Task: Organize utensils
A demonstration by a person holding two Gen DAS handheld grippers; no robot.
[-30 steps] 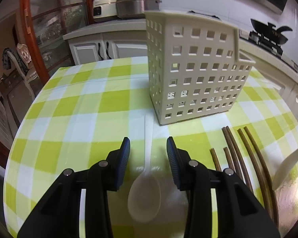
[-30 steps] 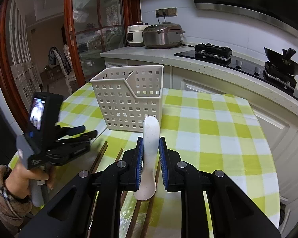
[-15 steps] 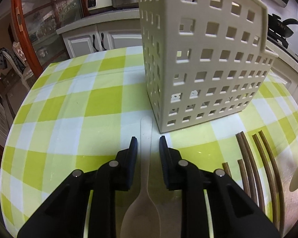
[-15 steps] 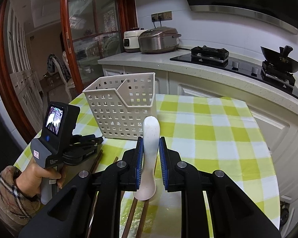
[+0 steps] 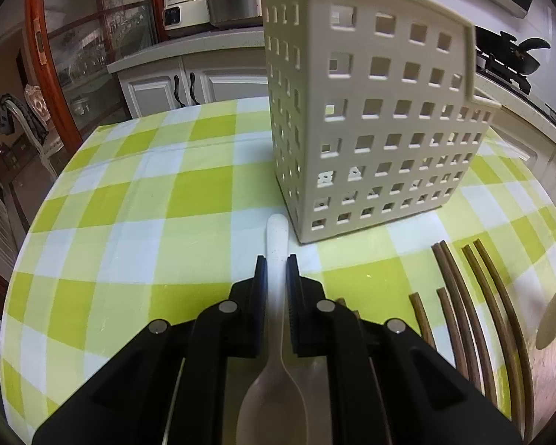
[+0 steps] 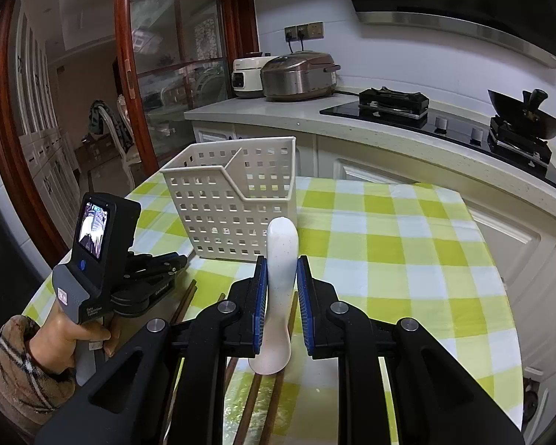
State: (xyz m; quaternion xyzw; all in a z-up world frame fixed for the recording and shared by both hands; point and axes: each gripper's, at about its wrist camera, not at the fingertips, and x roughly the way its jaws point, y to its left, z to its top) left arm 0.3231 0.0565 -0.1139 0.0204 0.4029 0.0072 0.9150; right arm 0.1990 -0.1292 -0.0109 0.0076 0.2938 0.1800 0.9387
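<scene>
The left gripper [image 5: 276, 259] is squeezing a white spoon [image 5: 277, 239] near the basket [image 5: 370, 118], and the right gripper [image 6: 281, 259] is squeezing another white spoon [image 6: 281, 259].

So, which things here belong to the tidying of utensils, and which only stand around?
Belong to the job:
- white spoon in left tool
- second white spoon in right tool
- brown chopsticks
- perforated basket

Only standing around:
- rice cookers
- wok
</scene>
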